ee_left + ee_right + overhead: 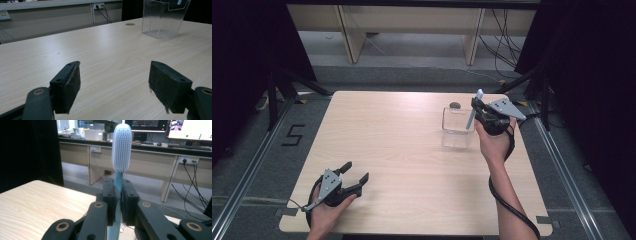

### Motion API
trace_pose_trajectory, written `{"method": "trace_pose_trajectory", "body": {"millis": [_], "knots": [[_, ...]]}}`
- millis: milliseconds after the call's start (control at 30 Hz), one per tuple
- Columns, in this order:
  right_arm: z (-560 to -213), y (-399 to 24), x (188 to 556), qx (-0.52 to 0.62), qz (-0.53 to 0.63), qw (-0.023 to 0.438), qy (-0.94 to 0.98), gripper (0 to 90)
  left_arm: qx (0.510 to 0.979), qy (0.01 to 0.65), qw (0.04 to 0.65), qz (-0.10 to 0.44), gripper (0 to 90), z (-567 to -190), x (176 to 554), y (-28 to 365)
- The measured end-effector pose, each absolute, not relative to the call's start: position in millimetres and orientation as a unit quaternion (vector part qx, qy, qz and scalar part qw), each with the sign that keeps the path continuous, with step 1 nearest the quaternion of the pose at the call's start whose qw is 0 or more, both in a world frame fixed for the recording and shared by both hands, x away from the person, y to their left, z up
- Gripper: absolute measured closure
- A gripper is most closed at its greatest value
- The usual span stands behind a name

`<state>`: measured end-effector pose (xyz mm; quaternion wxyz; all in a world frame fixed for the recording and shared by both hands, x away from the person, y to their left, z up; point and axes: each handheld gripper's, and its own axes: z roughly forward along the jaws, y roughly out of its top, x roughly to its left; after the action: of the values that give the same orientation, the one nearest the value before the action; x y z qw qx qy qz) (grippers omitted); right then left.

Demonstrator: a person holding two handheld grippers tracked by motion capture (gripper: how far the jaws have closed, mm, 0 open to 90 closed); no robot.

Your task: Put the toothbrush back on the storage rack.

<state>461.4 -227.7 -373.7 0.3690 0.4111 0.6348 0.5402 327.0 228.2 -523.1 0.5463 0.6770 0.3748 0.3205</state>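
The right gripper [480, 111], clamped on an upright blue toothbrush [121, 147], holds its handle just over the clear ribbed holder [456, 131] directly below.

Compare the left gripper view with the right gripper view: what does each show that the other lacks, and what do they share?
Left gripper view alone: a clear ribbed plastic container standing far across the table, and the left gripper with its jaws wide apart and nothing between them.

Right gripper view alone: a light blue toothbrush, bristle head up, its handle clamped between the jaws of the right gripper; monitors on a desk behind.

Shared: the pale wooden table and wall sockets with cables in the background.
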Motion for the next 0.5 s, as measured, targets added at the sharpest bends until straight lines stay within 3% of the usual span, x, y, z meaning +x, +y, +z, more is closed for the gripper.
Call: {"method": "trace_pose_trajectory", "body": {"millis": [500], "knots": [[-398, -231, 464, 0.431, 0.532, 0.361, 0.633, 84.0, 0.678, 0.374, 0.546, 0.32, 25.0, -523, 327, 228]]}}
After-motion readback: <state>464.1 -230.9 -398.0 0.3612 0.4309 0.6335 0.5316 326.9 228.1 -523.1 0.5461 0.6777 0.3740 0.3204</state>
